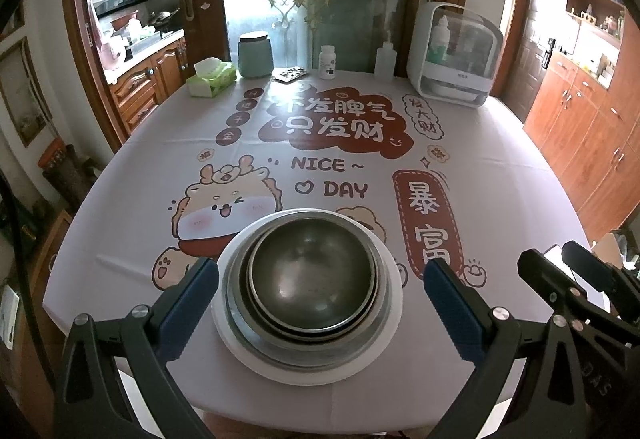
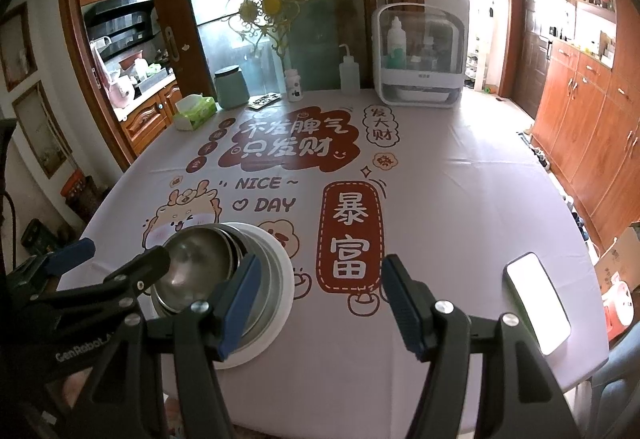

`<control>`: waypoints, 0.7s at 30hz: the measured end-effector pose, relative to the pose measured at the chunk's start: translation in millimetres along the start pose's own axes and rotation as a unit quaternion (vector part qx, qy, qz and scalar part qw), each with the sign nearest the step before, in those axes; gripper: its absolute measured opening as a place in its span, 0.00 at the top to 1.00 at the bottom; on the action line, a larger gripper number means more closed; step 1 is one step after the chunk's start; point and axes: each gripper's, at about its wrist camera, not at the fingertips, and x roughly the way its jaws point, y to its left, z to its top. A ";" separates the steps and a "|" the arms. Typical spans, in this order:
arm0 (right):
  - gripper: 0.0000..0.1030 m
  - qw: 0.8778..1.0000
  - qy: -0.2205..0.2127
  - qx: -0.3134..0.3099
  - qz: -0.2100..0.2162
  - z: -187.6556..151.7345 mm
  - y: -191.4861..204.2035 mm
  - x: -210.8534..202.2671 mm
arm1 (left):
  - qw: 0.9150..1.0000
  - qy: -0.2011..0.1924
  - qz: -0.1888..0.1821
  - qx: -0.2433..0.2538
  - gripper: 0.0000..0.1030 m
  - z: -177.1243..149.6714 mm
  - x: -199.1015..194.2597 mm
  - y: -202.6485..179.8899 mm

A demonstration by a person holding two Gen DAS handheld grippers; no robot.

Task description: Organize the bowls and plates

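A stack of steel bowls (image 1: 312, 271) sits nested on a white plate (image 1: 394, 303) near the front edge of the table. My left gripper (image 1: 320, 279) is open, its blue fingers (image 1: 192, 295) standing either side of the stack without touching it. My right gripper (image 2: 316, 287) is open and empty, to the right of the stack. In the right wrist view the bowls (image 2: 196, 267) and plate (image 2: 280, 279) lie at lower left, partly hidden by my left gripper (image 2: 120, 267). My right gripper also shows at the right edge of the left wrist view (image 1: 560, 267).
A printed tablecloth (image 1: 328, 143) covers the table. At the far edge stand a tissue box (image 1: 212, 79), a green canister (image 1: 255, 55), a pill bottle (image 1: 327, 62), a squeeze bottle (image 1: 386, 61) and a white storage box (image 1: 456, 53). A lit phone (image 2: 538, 303) lies front right.
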 end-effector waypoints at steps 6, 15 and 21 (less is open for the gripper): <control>0.39 1.000 0.000 0.000 -0.001 -1.0 -0.1 0.1 | 1.000 0.002 0.000 -0.001 0.01 -0.3 3.1 -2.4; 0.39 1.000 0.003 0.004 0.002 1.3 -2.4 -2.1 | 1.000 0.008 0.000 0.000 0.01 -3.1 4.9 -5.1; 0.39 1.000 0.001 0.004 0.001 1.8 -1.9 -0.8 | 1.000 0.006 0.000 0.000 0.01 -3.3 5.1 -5.7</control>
